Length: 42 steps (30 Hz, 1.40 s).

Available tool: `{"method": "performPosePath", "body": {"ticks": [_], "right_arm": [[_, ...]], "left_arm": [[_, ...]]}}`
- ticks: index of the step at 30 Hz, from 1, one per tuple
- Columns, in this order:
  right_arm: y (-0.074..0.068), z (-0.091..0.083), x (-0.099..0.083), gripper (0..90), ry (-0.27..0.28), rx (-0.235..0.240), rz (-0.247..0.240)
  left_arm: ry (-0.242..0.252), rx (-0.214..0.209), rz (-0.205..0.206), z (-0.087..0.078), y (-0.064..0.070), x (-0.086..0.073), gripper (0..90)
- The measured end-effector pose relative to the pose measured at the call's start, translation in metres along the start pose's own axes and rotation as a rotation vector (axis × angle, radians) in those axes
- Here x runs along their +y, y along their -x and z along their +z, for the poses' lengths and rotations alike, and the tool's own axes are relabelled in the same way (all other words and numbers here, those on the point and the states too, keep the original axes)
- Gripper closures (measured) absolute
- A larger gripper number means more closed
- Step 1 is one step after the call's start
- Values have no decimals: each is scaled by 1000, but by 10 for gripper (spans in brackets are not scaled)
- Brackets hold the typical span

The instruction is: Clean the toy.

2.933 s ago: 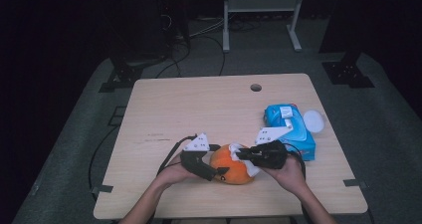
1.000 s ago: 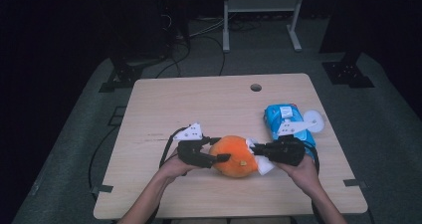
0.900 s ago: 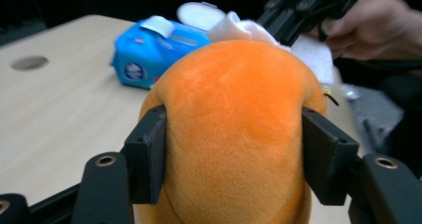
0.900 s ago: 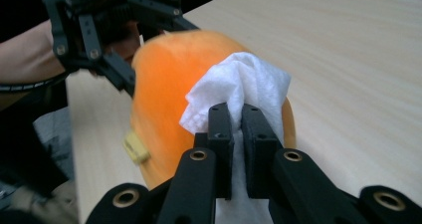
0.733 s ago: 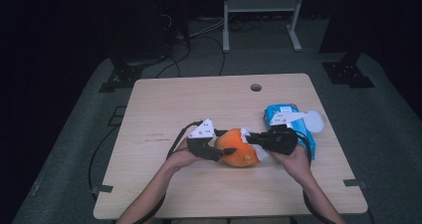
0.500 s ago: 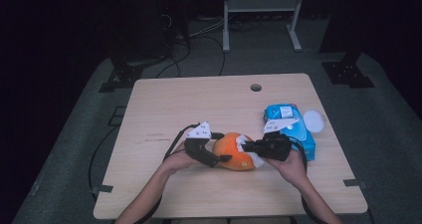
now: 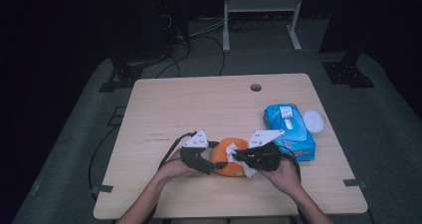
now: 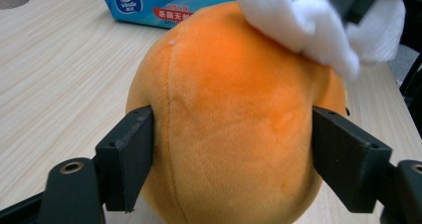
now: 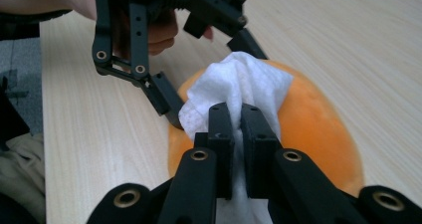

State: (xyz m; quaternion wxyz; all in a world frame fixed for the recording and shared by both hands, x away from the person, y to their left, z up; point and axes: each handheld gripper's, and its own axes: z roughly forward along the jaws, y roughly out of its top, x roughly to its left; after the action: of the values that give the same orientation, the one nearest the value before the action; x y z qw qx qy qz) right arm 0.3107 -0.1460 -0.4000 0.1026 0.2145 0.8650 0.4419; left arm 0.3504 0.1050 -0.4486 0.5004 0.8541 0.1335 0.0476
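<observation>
An orange plush ball (image 7: 226, 157) rests on the wooden table (image 7: 209, 104) near its front edge. My left gripper (image 7: 211, 165) is shut on the plush ball (image 8: 234, 119), one jaw pressed against each side. A crumpled white tissue (image 9: 239, 84) lies on top of the plush ball (image 9: 308, 129), pinched between the jaws of my right gripper (image 9: 238, 115). From above, the right gripper (image 7: 239, 157) comes in from the right, and the tissue (image 7: 235, 153) covers the ball's right side. The white tissue (image 8: 308, 25) touches the ball's upper right in the left gripper view.
A blue pack of wipes (image 7: 289, 130) lies to the right of the ball, its white lid (image 7: 313, 119) open beside it. The pack (image 8: 159, 2) shows behind the ball too. A cable hole (image 7: 256, 87) sits near the table's far edge. Black cables trail off the left front.
Both grippers and the ball have shifted slightly toward the front and left over the last second. The right gripper has kept the tissue on the ball, moving it across the surface.
</observation>
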Motion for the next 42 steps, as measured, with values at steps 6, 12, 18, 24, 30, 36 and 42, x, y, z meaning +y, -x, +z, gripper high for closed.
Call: {"method": "performPosePath", "body": {"ticks": [6,12,18,24,30,36,42], "right_arm": [[18,-18,-18,838,18,-53,70],[22,-25,-38,837,13,-54,129],[2,-15,-21,835,44,10,56],[6,-16,-24,837,31,6,58],[24,-22,-45,836,4,-37,138],[24,-21,-38,835,29,-35,147],[28,-17,-29,837,68,-17,152]], "left_arm": [[-2,6,3,-1,0,-2,229],[-2,12,-11,0,0,-5,228],[-3,10,-20,-1,0,-6,225],[-10,12,0,-1,2,-6,225],[-10,2,-10,-3,-1,-8,225],[-17,7,34,-1,3,-6,231],[-35,12,91,0,10,-3,233]]}}
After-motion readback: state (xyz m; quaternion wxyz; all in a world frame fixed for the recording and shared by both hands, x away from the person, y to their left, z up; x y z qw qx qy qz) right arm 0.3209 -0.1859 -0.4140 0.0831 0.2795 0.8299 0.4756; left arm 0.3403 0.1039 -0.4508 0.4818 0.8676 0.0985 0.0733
